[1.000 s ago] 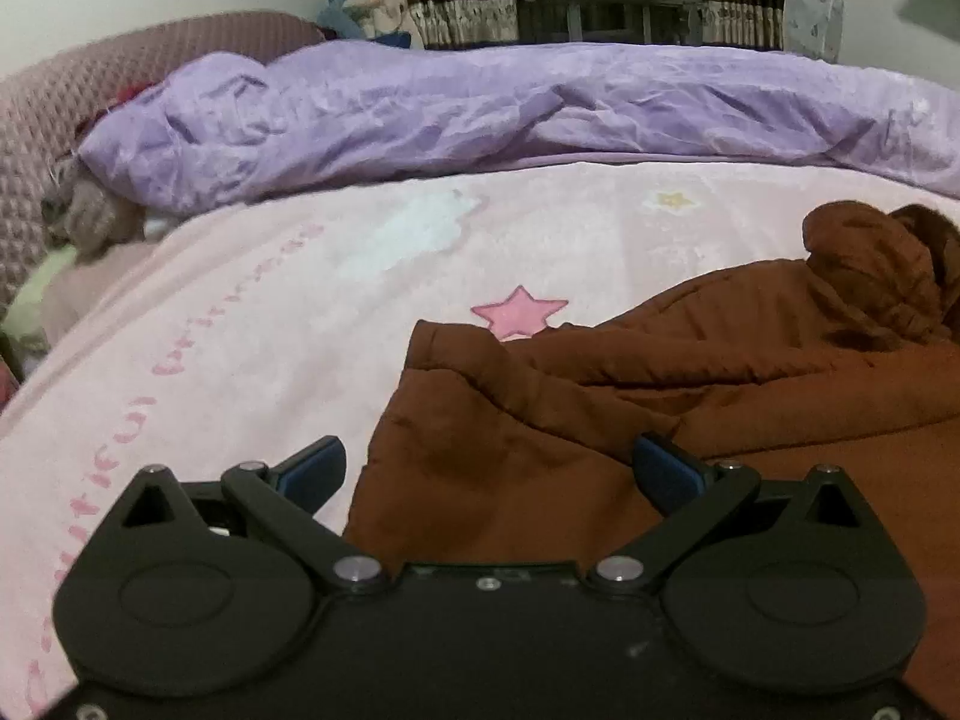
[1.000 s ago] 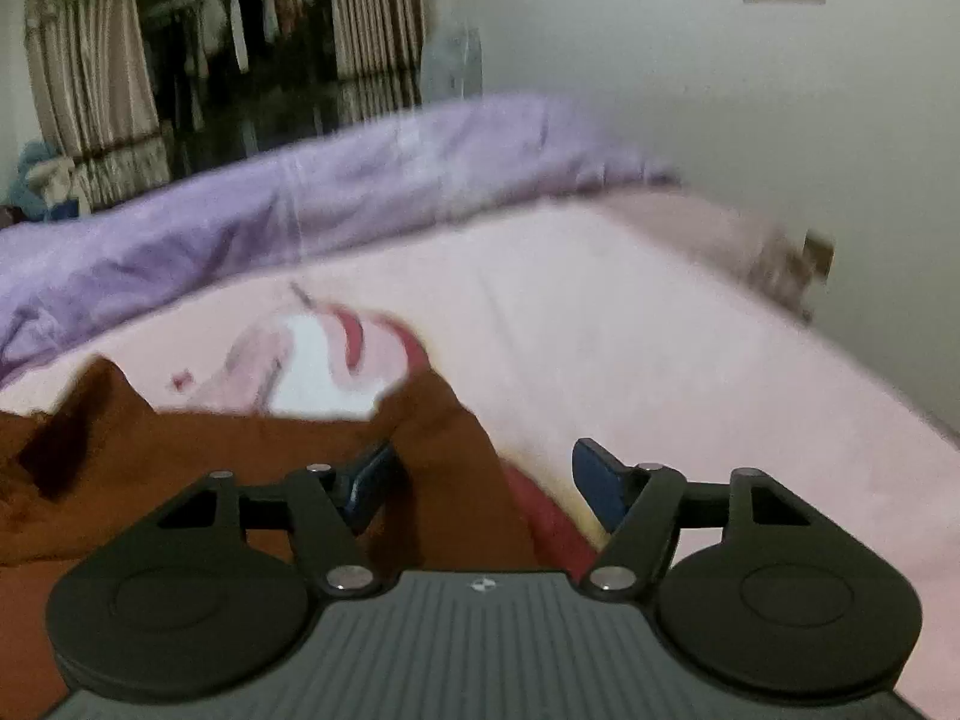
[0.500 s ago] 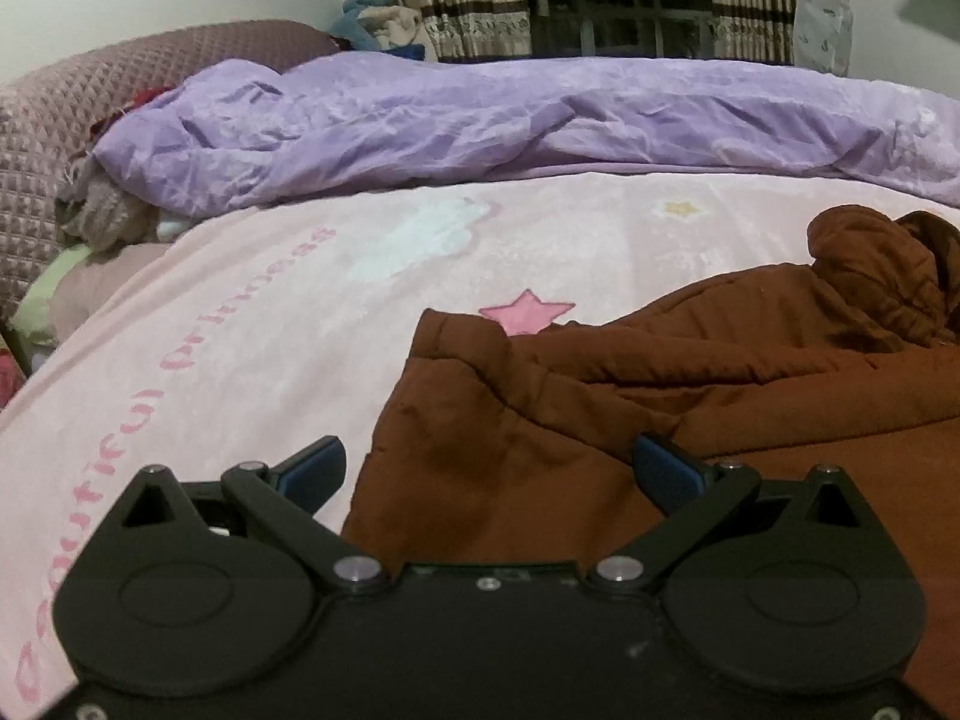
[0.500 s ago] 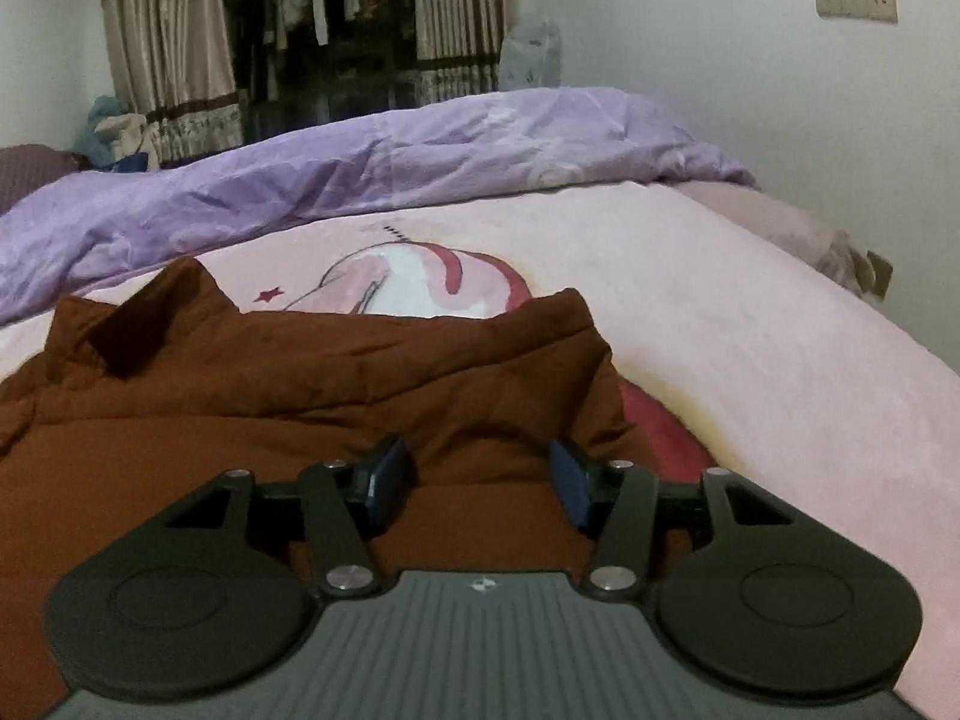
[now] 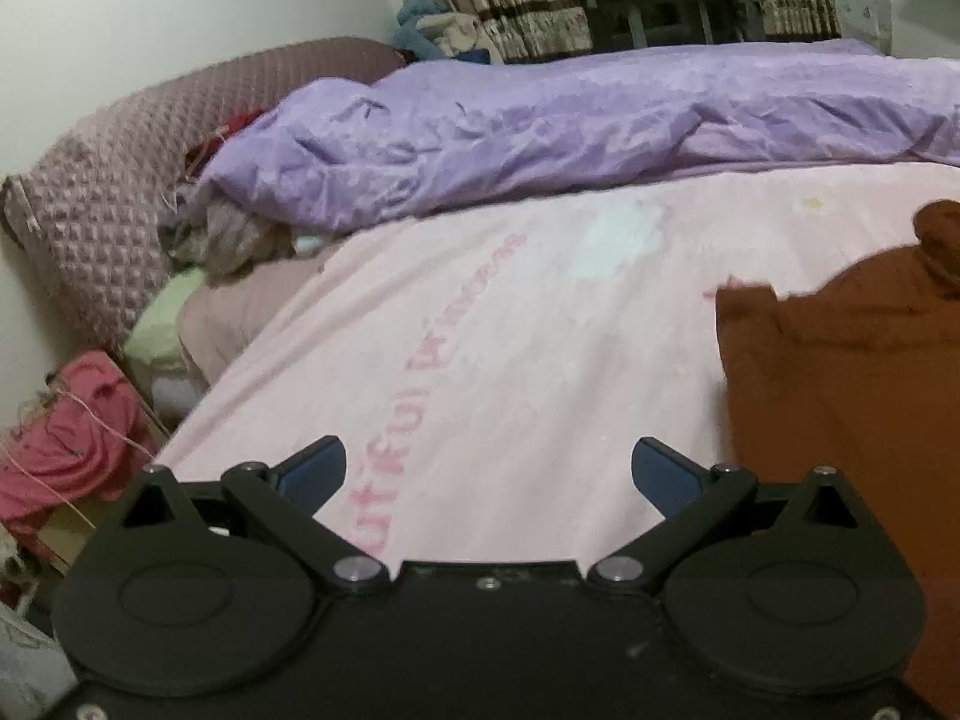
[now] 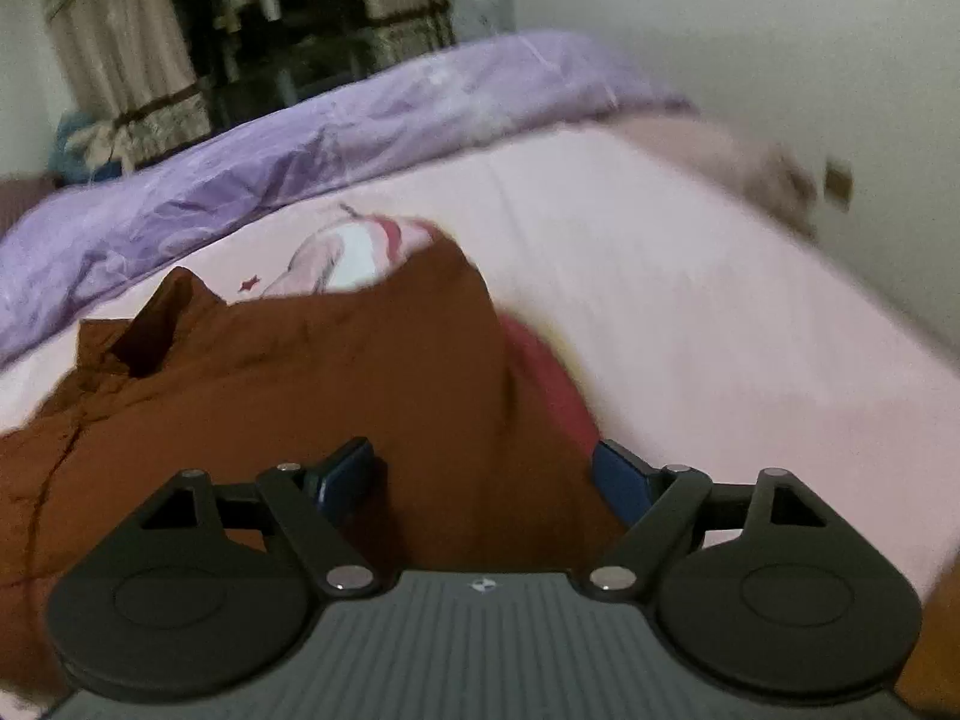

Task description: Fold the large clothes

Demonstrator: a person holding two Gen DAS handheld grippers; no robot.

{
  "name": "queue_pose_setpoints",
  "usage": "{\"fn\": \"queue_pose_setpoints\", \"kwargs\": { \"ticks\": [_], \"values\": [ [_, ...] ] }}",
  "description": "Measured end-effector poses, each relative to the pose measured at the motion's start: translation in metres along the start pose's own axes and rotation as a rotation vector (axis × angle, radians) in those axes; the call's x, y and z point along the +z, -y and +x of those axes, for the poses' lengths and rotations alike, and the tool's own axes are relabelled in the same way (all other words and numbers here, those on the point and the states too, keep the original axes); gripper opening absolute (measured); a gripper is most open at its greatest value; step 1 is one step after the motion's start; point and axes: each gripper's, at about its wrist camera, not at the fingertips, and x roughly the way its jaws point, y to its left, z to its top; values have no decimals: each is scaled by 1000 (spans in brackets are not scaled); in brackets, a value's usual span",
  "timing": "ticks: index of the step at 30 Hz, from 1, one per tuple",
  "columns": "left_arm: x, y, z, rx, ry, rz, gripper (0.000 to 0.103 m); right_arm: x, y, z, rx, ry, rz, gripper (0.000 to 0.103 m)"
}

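A large brown padded garment (image 5: 852,372) lies on the pink bed sheet (image 5: 480,330). In the left wrist view it fills the right side. My left gripper (image 5: 489,471) is open and empty over bare sheet, left of the garment's edge. In the right wrist view the garment (image 6: 300,372) spreads across the left and centre, its collar at the far left. My right gripper (image 6: 486,477) is open, its jaws spread over the garment's near right part, with nothing between them that I can see held.
A crumpled purple quilt (image 5: 570,126) lies along the far side of the bed. A mauve headboard (image 5: 120,180) and a heap of clothes (image 5: 228,234) are at the left. A red bundle (image 5: 60,444) sits by the bed's left edge. A wall (image 6: 780,60) is on the right.
My left gripper has swung left, off the brown garment and over bare sheet. My right gripper's jaws have opened wider and the view has shifted slightly right.
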Motion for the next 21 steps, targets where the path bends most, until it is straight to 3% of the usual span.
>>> {"fn": "queue_pose_setpoints", "kwargs": {
  "ticks": [5,9,15,16,19,21],
  "values": [
    [-18,23,-2,-163,-53,-36,103,-20,-3,-10,-56,0,31,103],
    [-22,48,-5,-154,-38,11,103,-30,9,-15,10,-73,142,103],
    [-7,39,-15,-223,8,16,103,-17,22,13,118,-20,239,103],
    [-5,36,-18,-239,19,14,103,-15,23,17,134,-6,246,100],
    [-6,34,-23,-254,27,4,103,-12,20,32,197,12,210,49],
    [-7,37,-19,-246,3,9,103,-9,15,26,199,28,205,38]
  ]
}}
